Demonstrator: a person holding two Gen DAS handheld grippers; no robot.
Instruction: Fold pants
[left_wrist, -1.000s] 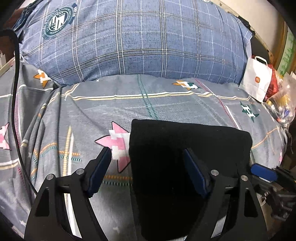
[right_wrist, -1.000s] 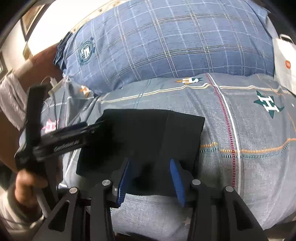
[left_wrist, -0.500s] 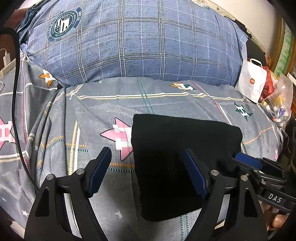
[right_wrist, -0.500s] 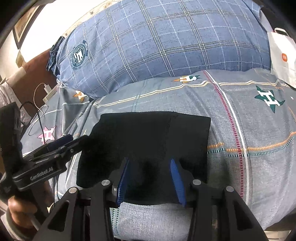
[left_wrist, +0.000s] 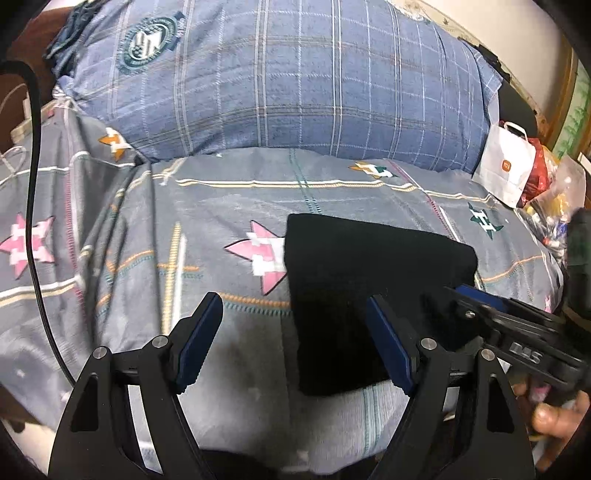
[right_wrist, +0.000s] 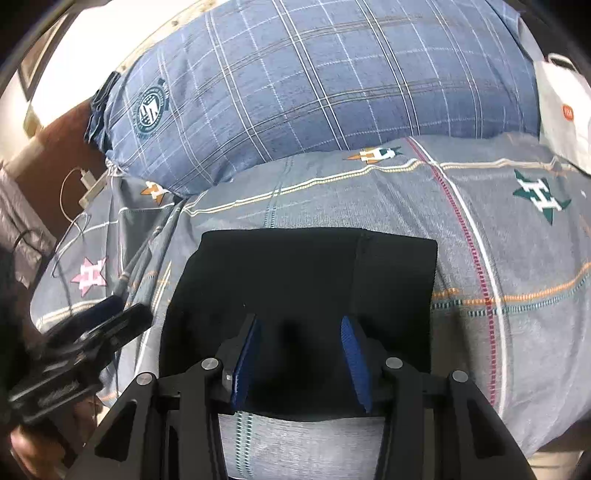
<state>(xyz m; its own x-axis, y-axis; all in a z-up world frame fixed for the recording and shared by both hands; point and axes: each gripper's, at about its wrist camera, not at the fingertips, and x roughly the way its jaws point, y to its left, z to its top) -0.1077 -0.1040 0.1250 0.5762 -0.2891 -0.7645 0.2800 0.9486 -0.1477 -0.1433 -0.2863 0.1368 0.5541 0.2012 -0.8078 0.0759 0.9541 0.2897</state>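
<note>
Evidently the folding is at its end: the one pair of black pants (left_wrist: 373, 295) lies as a compact rectangle on the grey star-print bedspread (left_wrist: 166, 229), near the bed's near edge, so what remains, by my reckoning, is at most a smoothing pat or drawing both tools clear.

At the left, the left gripper (left_wrist: 295, 343) hangs with its jaws spread wide and nothing between them; its left pad is over bare bedspread, its right pad over the pants' left part.

To the right, the right gripper (right_wrist: 301, 354) hovers over the pants' near edge, jaws parted about halfway and pinching nothing that I can see.

Count: one pair of pants, two grippers, one big plaid pillow (left_wrist: 295, 81) at the far side, one white paper bag (left_wrist: 506, 173) at far right.
</note>
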